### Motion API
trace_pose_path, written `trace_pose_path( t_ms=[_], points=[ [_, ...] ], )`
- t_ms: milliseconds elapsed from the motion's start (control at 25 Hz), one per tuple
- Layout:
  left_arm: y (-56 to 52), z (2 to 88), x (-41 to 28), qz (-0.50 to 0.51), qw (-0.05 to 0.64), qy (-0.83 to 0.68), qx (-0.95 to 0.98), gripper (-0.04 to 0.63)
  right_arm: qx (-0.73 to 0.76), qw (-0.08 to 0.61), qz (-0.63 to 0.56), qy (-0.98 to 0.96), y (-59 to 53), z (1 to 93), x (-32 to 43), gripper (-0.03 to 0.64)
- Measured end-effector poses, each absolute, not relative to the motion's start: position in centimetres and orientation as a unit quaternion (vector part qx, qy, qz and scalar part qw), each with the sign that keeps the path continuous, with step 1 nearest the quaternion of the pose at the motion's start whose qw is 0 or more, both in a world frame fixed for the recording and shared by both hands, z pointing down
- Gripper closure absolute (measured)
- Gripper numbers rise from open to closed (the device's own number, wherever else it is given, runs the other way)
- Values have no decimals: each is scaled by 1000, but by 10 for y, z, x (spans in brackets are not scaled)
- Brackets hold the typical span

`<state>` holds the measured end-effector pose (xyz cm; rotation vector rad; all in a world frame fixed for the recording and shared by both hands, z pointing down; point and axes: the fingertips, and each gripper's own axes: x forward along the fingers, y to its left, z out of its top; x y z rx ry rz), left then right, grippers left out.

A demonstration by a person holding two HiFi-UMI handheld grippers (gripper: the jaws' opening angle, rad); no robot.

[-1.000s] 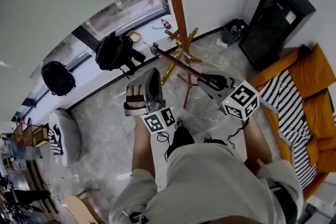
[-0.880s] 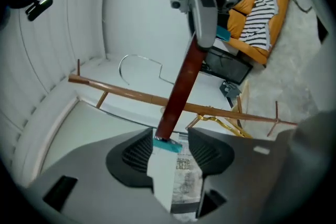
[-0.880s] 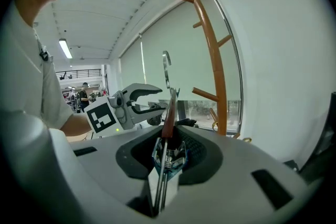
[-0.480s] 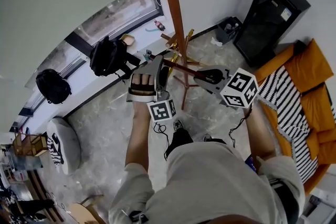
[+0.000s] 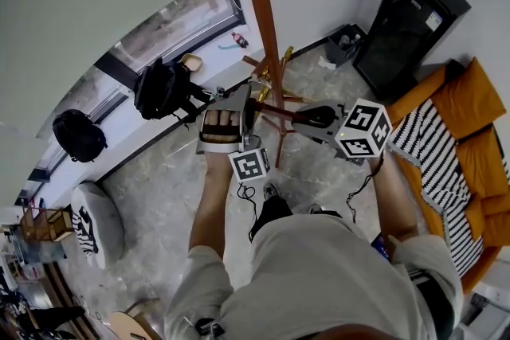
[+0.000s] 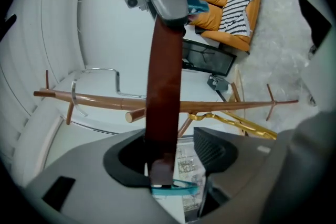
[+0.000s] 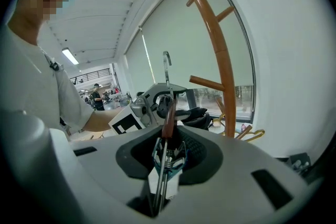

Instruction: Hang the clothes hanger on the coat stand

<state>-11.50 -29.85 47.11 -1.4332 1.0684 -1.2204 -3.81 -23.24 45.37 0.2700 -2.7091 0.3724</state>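
**A:** Where is the clothes hanger?

**B:** The dark red-brown wooden clothes hanger (image 6: 164,86) is up in the air in front of the person, stretched between the two tongs. In the head view its bar sits just past the person's knees, toward 12 o'clock. There it crosses the lower pole of the orange-brown coat stand (image 5: 263,20), which runs up to 12 o'clock. It is not yet on any peg.

**A:** What are the tongs doing?

**B:** The right tongs (image 7: 167,157) are clenched on one end of the hanger, around a teal clip (image 7: 157,153) fixed there. The hanger's metal hook (image 7: 168,73) stands up beyond them. The left tongs (image 6: 173,160) are released and their jaws are closing. The hanger's bar stands between them, and the ribbed pad (image 6: 215,149) on the 3 o'clock side is clear of the wood.

**A:** And around the person?

**B:** A black backpack (image 5: 163,87) sits by the window at 10 o'clock. A black cabinet (image 5: 406,20) stands against the wall at 2 o'clock. An orange sofa (image 5: 470,131) with a striped cloth (image 5: 434,147) is at 3 o'clock. A gold-coloured hanger (image 6: 247,123) lies on the floor near the stand's foot.
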Motion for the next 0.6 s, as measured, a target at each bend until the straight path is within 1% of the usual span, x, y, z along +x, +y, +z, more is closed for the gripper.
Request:
trace_pose_path(
  t_ms=[80,360,480,600],
  points=[
    [-298,468,-118,-497,472,446,-576,471,90,206,126,-966,-231,457,-40,554],
    [-298,469,-124,-505,460,454,-572,476,96,208,89,-969,-236,456,-42,548],
    [-297,476,-123,-507,441,452,-587,476,127,222,26,-966,-241,456,-41,521],
    [-298,484,-125,-515,434,449,-587,476,157,260,-64,-951,-244,461,-40,480]
  ],
)
